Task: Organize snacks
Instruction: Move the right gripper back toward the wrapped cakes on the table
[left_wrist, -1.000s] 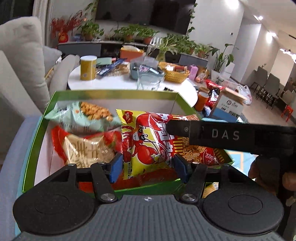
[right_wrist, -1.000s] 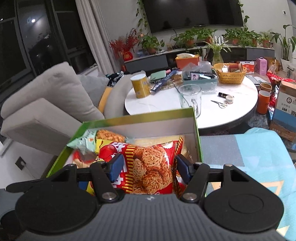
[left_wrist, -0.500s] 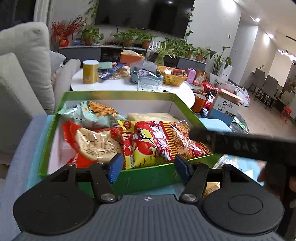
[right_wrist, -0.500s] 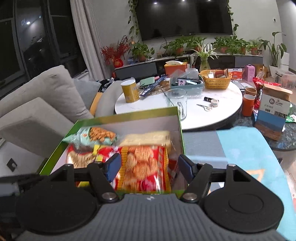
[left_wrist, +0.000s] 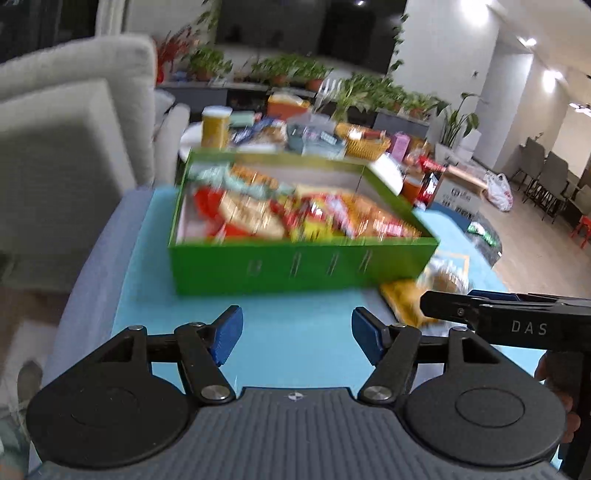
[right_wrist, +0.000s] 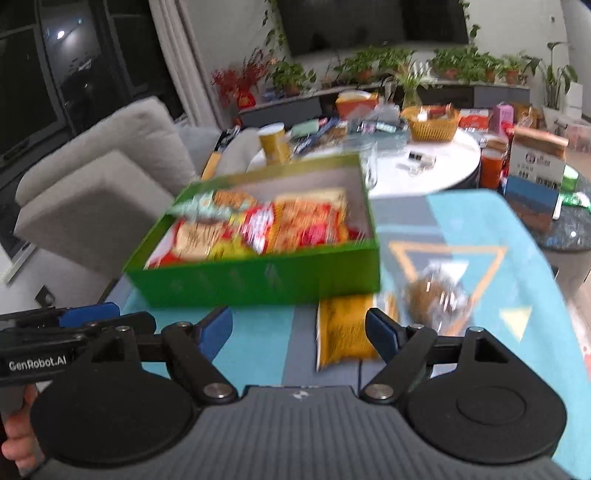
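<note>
A green box (left_wrist: 303, 266) (right_wrist: 258, 273) full of several snack packets stands on a blue patterned cloth (left_wrist: 295, 339). Both views are blurred. My left gripper (left_wrist: 297, 328) is open and empty, hovering in front of the box. My right gripper (right_wrist: 299, 332) is open and empty, also in front of the box. A yellow snack packet (right_wrist: 343, 332) and a clear bag of brown snacks (right_wrist: 436, 299) lie on the cloth to the right of the box. The yellow packet also shows in the left wrist view (left_wrist: 402, 299). The right gripper's body (left_wrist: 517, 321) shows at right in the left wrist view.
A grey sofa (right_wrist: 103, 177) stands to the left. Behind the box is a round white table (right_wrist: 424, 166) with a yellow can (right_wrist: 275, 144), a wicker basket (right_wrist: 432, 123) and other items. A cardboard box (right_wrist: 539, 158) stands at the right.
Both grippers have pulled back and up from the box. The red noodle packet that sat between the right fingers now lies in the box. The loose packets on the cloth came into view.
</note>
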